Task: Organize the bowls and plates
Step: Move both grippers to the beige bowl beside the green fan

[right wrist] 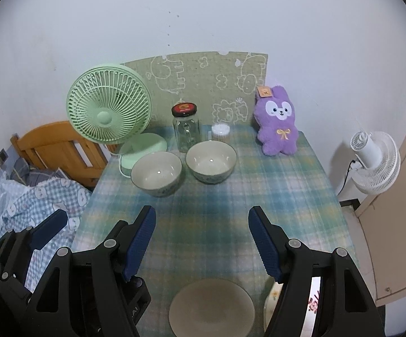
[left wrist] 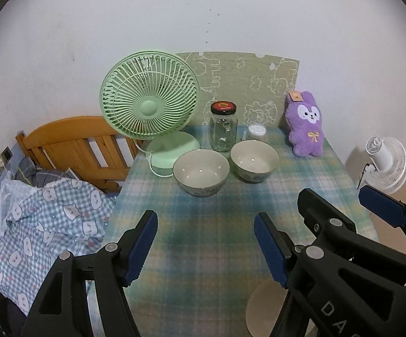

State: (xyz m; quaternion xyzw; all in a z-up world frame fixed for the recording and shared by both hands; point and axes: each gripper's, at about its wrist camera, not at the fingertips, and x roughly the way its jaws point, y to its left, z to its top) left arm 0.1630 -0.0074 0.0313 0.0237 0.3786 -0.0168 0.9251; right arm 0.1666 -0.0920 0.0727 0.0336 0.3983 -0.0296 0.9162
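Two beige bowls stand side by side on the plaid tablecloth (left wrist: pixel 208 219), the left bowl (left wrist: pixel 201 172) (right wrist: pixel 156 172) and the right bowl (left wrist: pixel 254 165) (right wrist: pixel 211 161), both upright and empty. A flat beige plate (right wrist: pixel 211 309) (left wrist: pixel 262 306) lies at the near table edge, below my right gripper (right wrist: pixel 203 245). A patterned white dish rim (right wrist: pixel 272 300) peeks out beside it, mostly hidden. My left gripper (left wrist: pixel 207 247) hovers open above the cloth, well short of the bowls, nothing between its pads. The right gripper (left wrist: pixel 354 206) is open and empty too, close beside the left one.
Behind the bowls stand a green desk fan (left wrist: pixel 149 106), a glass jar with a dark lid (left wrist: pixel 223 129), a small clear tub (left wrist: pixel 256 132) and a purple plush rabbit (left wrist: pixel 305 125). A bed with a checked blanket (left wrist: pixel 48 224) borders the table's left; a white fan (left wrist: pixel 387 163) sits right.
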